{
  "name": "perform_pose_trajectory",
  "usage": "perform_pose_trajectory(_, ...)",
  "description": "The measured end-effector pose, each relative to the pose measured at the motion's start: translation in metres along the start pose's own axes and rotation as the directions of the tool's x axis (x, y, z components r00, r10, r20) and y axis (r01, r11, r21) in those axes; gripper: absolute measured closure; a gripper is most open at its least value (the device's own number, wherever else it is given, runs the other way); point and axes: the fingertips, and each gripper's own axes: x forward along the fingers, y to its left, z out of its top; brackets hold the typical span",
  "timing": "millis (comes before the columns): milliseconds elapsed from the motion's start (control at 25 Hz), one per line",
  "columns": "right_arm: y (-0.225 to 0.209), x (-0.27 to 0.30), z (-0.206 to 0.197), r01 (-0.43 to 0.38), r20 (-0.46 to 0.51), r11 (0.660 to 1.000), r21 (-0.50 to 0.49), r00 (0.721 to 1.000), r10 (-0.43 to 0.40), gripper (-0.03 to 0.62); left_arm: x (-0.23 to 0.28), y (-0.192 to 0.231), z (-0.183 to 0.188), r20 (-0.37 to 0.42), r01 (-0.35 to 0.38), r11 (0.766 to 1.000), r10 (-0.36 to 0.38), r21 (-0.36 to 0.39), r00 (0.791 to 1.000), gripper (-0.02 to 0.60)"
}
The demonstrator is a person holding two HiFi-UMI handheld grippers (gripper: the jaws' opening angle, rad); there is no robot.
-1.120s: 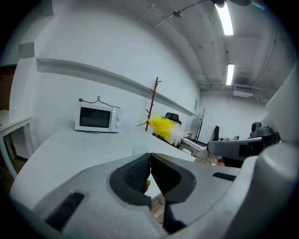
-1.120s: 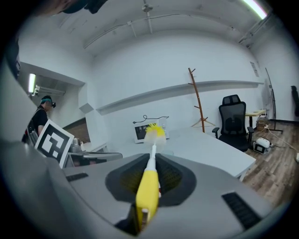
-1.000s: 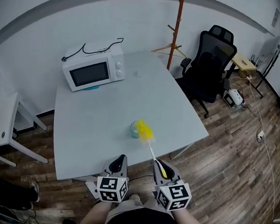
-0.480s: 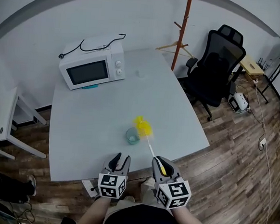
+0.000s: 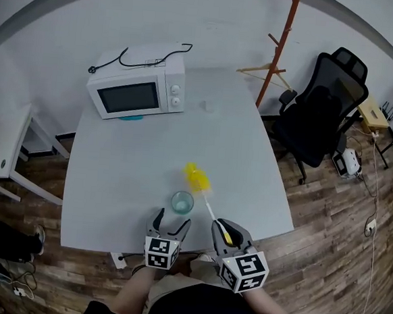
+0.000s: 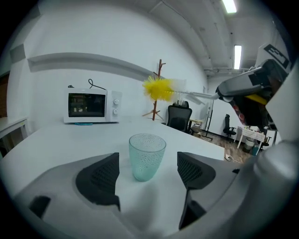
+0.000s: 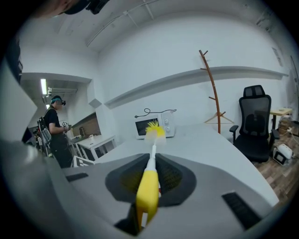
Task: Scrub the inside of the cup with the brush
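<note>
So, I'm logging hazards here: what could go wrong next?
1. The left gripper is opening its jaws with the cup just ahead of them, untouched; an off-centre close could tip it.
2. The cup stands near the front edge of the table, so a knock might send it off.
3. The right gripper grips the brush at its handle end; the long stem may miss the rim.

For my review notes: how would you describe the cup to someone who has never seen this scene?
The big pale table has a white microwave at its far end; look at the near edge instead. The cup stands upright there, a see-through dimpled teal tumbler, just short of the fluffy yellow-headed brush.
</note>
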Motion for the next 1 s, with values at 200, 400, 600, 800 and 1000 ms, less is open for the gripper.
perform_pose_trajectory(200,-0.02,0.011,0.004,-0.048,-0.022,0.999,-0.002,0.999,0.048,0.545,0.035,0.004,-0.013,-0.065,-0.034,0.999,0.034,-0.008,0.997,0.198)
perform_pose_trajectory(400,-0.036,0.02,0.006,-0.084,-0.04,0.996,-0.012,0.996,0.083,0.545,0.06,0.009,-0.02,-0.099,-0.06,0.998,0.058,-0.027,0.993,0.198)
perform_pose_trajectory(600,-0.049,0.025,0.006,-0.11,-0.052,0.994,-0.018,0.993,0.109,0.545,0.072,0.013,-0.023,-0.107,-0.096,0.994,0.09,-0.049,0.99,0.199)
perform_pose_trajectory(800,-0.054,0.028,0.004,-0.137,-0.057,0.99,-0.032,0.989,0.135,0.545,0.071,0.013,-0.023,-0.101,-0.124,0.99,0.117,-0.06,0.988,0.202)
perform_pose_trajectory(1000,-0.054,0.032,0.002,-0.164,-0.067,0.986,-0.044,0.985,0.16,0.545,0.063,0.017,-0.019,-0.108,-0.137,0.991,0.134,-0.014,0.985,0.202)
